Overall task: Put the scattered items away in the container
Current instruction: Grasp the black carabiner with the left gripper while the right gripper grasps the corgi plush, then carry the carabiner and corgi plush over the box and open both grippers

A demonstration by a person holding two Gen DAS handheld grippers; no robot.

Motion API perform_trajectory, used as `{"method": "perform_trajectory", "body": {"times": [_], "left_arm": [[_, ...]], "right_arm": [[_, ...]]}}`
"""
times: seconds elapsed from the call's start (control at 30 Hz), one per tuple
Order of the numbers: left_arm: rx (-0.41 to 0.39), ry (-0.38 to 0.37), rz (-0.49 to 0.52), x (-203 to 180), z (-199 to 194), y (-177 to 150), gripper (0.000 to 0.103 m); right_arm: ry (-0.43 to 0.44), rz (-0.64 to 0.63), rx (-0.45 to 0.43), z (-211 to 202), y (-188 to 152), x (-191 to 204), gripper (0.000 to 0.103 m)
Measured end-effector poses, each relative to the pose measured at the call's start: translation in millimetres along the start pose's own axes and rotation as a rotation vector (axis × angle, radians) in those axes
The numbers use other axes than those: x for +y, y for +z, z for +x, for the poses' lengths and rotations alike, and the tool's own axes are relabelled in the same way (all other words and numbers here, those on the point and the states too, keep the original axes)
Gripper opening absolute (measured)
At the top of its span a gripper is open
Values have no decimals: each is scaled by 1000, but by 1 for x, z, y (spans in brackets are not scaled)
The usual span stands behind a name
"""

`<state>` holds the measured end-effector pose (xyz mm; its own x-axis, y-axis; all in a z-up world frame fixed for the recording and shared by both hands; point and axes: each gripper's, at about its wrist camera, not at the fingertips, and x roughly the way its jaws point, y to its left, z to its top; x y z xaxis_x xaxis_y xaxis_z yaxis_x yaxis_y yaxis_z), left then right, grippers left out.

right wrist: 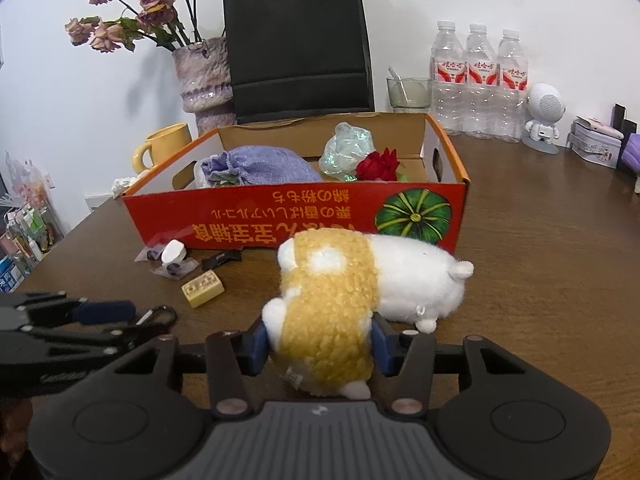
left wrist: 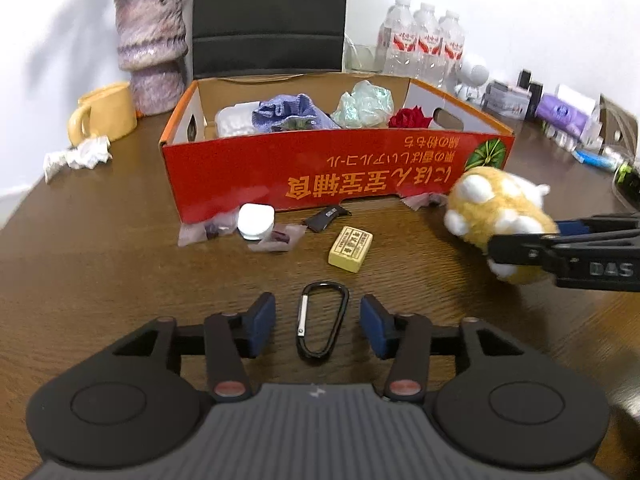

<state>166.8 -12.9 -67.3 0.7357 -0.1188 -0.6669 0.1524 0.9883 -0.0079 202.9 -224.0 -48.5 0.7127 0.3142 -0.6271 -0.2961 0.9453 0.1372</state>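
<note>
The red cardboard box [left wrist: 336, 176] stands mid-table and holds a purple knitted pouch [left wrist: 292, 110], crumpled greenish film [left wrist: 362, 104] and a red rose [left wrist: 410, 117]. My left gripper [left wrist: 318, 322] is open around a black carabiner [left wrist: 322, 320] lying flat on the table, with a gap at each pad. My right gripper [right wrist: 320, 344] is shut on a yellow-and-white plush toy [right wrist: 332, 300], its blue pads pressing into the toy's sides just right of the box front. A yellow block [left wrist: 351, 249], a white cap [left wrist: 256, 222], a small black pouch [left wrist: 326, 218] and clear wrappers [left wrist: 276, 238] lie before the box.
Behind the box stand a black paper bag [right wrist: 298, 40], a vase of dried roses [right wrist: 204, 80], a yellow mug [left wrist: 106, 114], three water bottles [right wrist: 480, 80] and a glass [right wrist: 408, 92]. Crumpled tissue [left wrist: 80, 156] lies at the left, and a white robot figure [right wrist: 544, 116] and tins at the right.
</note>
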Motion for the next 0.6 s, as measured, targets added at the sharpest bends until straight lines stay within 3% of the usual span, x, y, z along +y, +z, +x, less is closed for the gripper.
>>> {"method": "perform_trajectory", "body": {"times": [0.03,0.33,0.6], "left_arm": [[1,9,5,-1,0,0,25],[-9,5,-41,0,-11,-3,25],[-93,26,-26,-5,-38,7,25]], "right_arm": [[3,1,-2,-3,-2,-1,49],[15,-17,-52,-23,-4,-7,46],[30,-25,-106,-40,-2,-8,44]]}}
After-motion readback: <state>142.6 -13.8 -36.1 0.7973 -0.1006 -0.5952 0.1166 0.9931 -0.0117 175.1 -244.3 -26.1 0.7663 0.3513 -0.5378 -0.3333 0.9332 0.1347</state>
